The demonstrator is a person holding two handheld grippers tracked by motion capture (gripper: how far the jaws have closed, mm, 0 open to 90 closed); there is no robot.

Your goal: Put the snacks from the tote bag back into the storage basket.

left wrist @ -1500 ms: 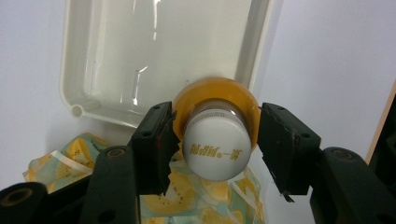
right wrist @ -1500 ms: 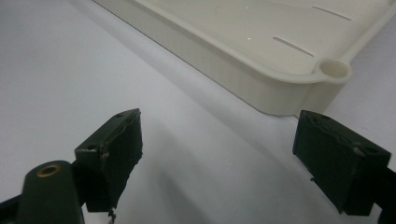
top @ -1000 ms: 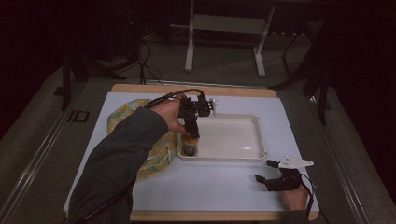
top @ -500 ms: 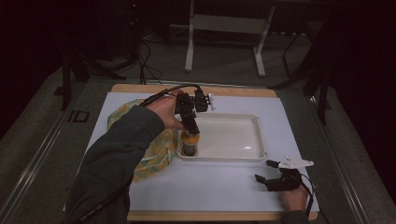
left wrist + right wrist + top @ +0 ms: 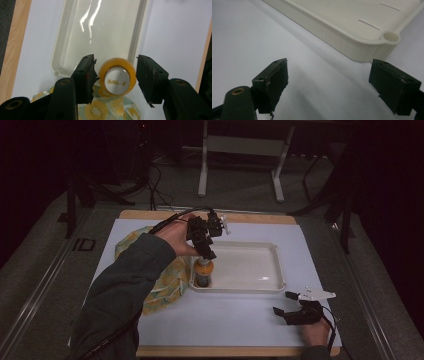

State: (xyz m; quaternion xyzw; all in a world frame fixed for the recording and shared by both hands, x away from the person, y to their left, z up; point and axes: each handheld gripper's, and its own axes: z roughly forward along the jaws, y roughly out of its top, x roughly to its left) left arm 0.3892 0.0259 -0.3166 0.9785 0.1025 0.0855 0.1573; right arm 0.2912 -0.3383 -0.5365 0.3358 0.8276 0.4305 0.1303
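I am looking down on a white mat (image 5: 240, 320) lying over my wooden table (image 5: 150, 214), a kiwi-patterned cloth (image 5: 167, 282) spreading at its nine o'clock side, and a grey metal stand (image 5: 240, 145) standing on the floor at twelve o'clock.

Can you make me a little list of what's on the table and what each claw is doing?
bottle: orange bottle with white cap, upright in the tray's left corner
tray: white tray, otherwise empty
cloth: fruit-print cloth left of the tray
left claw: left claw open, jaws on either side of the bottle
right claw: right claw open, holding nothing, near a tray corner
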